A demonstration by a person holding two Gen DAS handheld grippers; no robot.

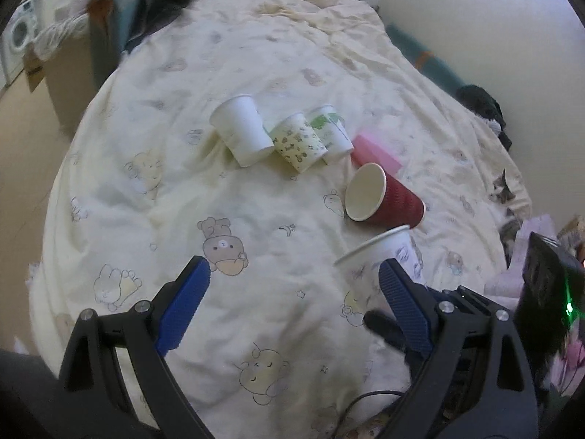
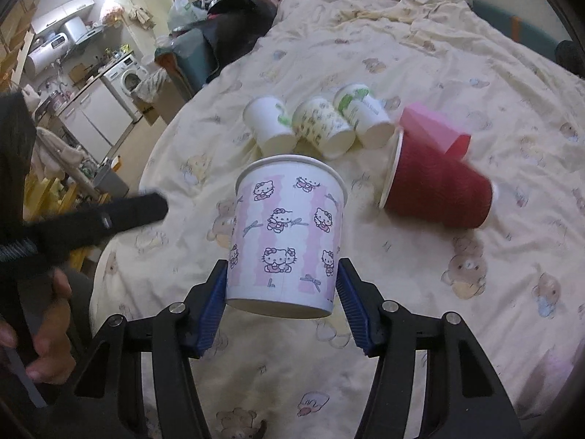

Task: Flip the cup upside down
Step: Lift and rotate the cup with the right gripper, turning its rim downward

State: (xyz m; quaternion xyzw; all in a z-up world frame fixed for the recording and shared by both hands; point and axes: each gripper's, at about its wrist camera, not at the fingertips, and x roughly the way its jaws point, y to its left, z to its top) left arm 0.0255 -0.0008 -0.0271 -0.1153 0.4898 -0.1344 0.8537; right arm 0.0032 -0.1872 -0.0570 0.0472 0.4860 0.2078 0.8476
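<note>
Between the two blue pads of my right claw (image 2: 281, 301) sits the Hello Kitty paper cup (image 2: 287, 234), pinched at its lower wall near the base. The cup is held above the bed (image 2: 475, 84), clear of the quilt. Its rim points up and away from me; its base faces the claw. The long axis therefore runs forward along the fingers, tilted slightly away from the camera.

This axis is the relation that governs the coming move. To invert the cup, I judge that the right wrist must roll roughly half a turn, so that the rim faces the quilt and the base faces up. The grip is low on the cup, so the rim will swing through a wide arc.

My left claw (image 1: 294, 292) is spread wide and holds nothing. In the left wrist view the same cup (image 1: 380, 256) appears just beyond the left claw's right-hand pad (image 1: 400, 303); whether the two touch cannot be determined. The right claw is the one in control of the cup.

The red ribbed cup (image 2: 438, 192) lies on its side to the right, with a pink block (image 2: 429, 126) behind it. Three paper cups (image 2: 316, 128) lie in a row farther back. The quilt directly below the held cup appears free for set-down.
</note>
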